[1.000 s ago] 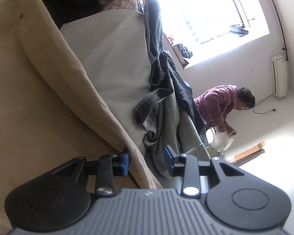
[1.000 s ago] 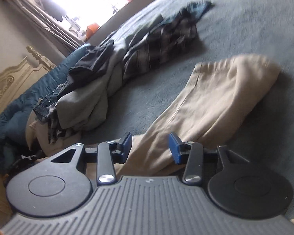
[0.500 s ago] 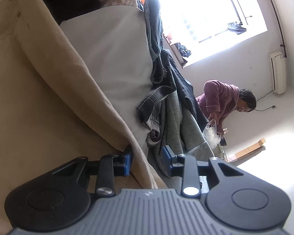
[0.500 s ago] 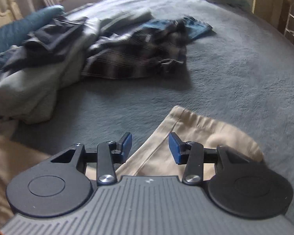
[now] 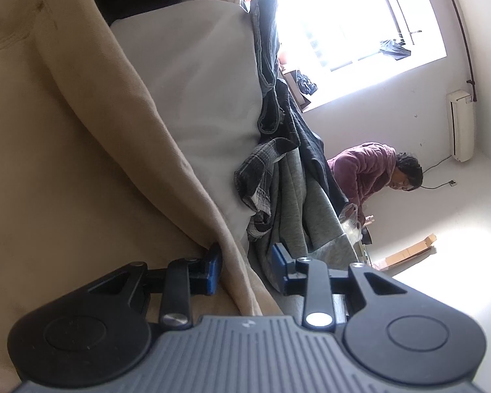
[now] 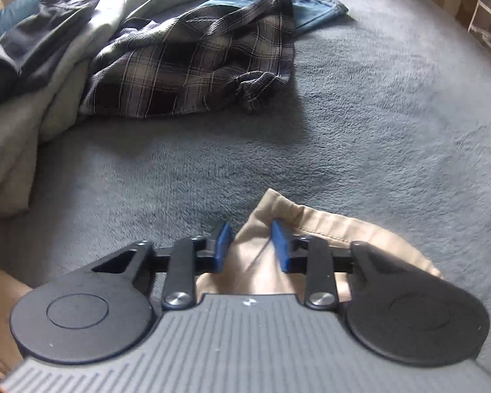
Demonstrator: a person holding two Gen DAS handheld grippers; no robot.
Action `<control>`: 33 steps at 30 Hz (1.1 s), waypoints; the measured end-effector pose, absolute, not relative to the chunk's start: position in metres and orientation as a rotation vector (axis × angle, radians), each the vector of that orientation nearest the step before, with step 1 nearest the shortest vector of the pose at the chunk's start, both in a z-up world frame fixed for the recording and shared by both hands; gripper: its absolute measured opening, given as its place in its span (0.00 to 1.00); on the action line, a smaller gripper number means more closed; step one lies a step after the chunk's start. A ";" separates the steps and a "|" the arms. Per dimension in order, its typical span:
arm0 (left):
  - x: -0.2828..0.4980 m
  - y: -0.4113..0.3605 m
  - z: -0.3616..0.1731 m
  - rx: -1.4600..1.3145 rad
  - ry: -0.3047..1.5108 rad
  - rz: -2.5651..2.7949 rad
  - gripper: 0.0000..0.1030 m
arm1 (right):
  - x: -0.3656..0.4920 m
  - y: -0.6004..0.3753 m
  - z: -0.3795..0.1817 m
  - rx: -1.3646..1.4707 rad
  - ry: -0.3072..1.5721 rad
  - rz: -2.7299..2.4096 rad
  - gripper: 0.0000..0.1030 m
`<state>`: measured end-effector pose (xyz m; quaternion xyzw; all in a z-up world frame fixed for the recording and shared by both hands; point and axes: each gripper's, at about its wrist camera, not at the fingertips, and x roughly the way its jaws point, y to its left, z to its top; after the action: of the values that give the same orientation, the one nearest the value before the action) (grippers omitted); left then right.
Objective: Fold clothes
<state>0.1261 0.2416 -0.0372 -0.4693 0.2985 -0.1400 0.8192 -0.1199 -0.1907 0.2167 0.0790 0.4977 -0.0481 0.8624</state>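
Note:
Beige trousers [image 5: 81, 180] fill the left of the left wrist view. A raised fold of them runs between the blue pads of my left gripper [image 5: 247, 270], which is shut on it. In the right wrist view a hem corner of the same beige trousers [image 6: 327, 229] lies on the grey-blue bed blanket [image 6: 360, 131]. My right gripper [image 6: 251, 245] points down at that corner, and its jaws are closing with the puckered cloth between them. A sliver of blanket still shows beside the left pad [image 6: 222, 245].
A plaid shirt [image 6: 196, 65], blue jeans [image 6: 317, 9], a pale grey garment [image 6: 65, 75] and a dark one [image 6: 32, 42] lie heaped at the far side of the bed. A white pillow [image 5: 196, 82] lies behind the trousers. A person [image 5: 370, 170] bends over near the window wall.
My right gripper swung across the bed and tipped down onto the trousers' hem corner, and its jaws narrowed around it. The left gripper stayed where it was.

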 end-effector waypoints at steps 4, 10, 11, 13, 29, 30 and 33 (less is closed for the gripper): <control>0.123 0.244 -0.032 -0.988 0.630 -0.288 0.31 | -0.138 -0.205 0.226 0.250 0.955 -0.102 0.05; 0.121 0.245 -0.021 -0.959 0.601 -0.279 0.27 | -0.193 -0.242 0.260 0.467 0.708 -0.066 0.04; 0.122 0.245 -0.019 -0.959 0.595 -0.276 0.27 | -0.201 -0.248 0.265 0.502 0.663 -0.051 0.04; 0.125 0.245 -0.018 -0.964 0.579 -0.265 0.27 | -0.212 -0.259 0.274 0.549 0.587 -0.046 0.04; 0.175 0.247 -0.037 -0.995 0.520 -0.135 0.31 | -0.128 -0.288 0.225 0.790 0.446 -0.138 0.12; 0.174 0.246 -0.036 -0.992 0.521 -0.138 0.34 | -0.122 -0.291 0.217 0.827 0.463 -0.147 0.26; 0.173 0.244 -0.032 -0.981 0.522 -0.154 0.48 | -0.119 -0.300 0.206 0.898 0.473 -0.159 0.51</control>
<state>0.1733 0.2441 -0.0318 -0.4650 0.2474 -0.0732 0.8469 -0.1190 -0.2997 0.2056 0.4296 0.2262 -0.0761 0.8709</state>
